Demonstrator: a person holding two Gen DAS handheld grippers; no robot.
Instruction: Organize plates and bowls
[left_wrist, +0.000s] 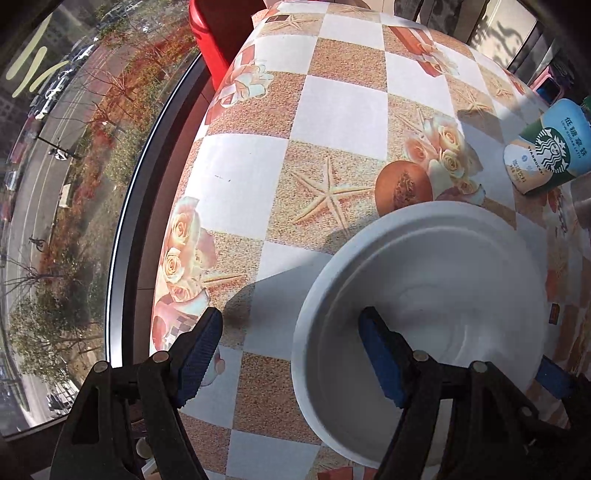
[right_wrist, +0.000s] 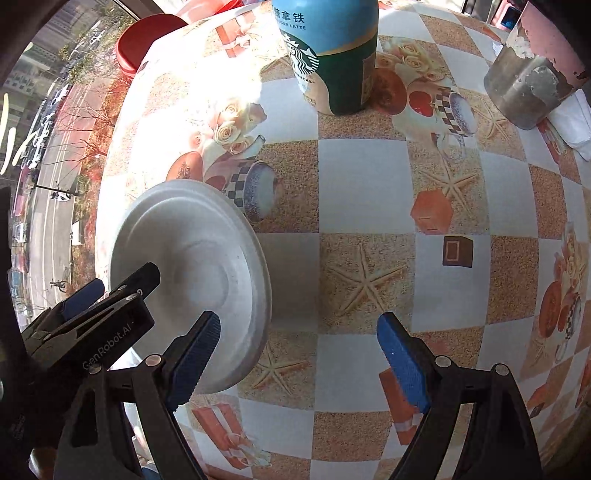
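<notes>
A white paper plate (left_wrist: 424, 295) lies on the checkered tablecloth (left_wrist: 332, 118) near the table's front edge. My left gripper (left_wrist: 291, 354) is open; its right finger (left_wrist: 380, 358) is over the plate's inside, its left finger (left_wrist: 199, 350) is over the cloth outside the rim. In the right wrist view the same plate (right_wrist: 199, 266) is at the left, with the left gripper (right_wrist: 110, 295) over it. My right gripper (right_wrist: 299, 358) is open and empty; its left finger (right_wrist: 195, 354) is over the plate's near rim, its right finger over bare cloth.
A Starbucks latte can (right_wrist: 328, 55) stands behind the plate, also seen in the left wrist view (left_wrist: 550, 147). A worn metal cup (right_wrist: 535, 74) and white tissue (right_wrist: 572, 122) sit at far right. A red stool (right_wrist: 147, 40) and a window border the table's left.
</notes>
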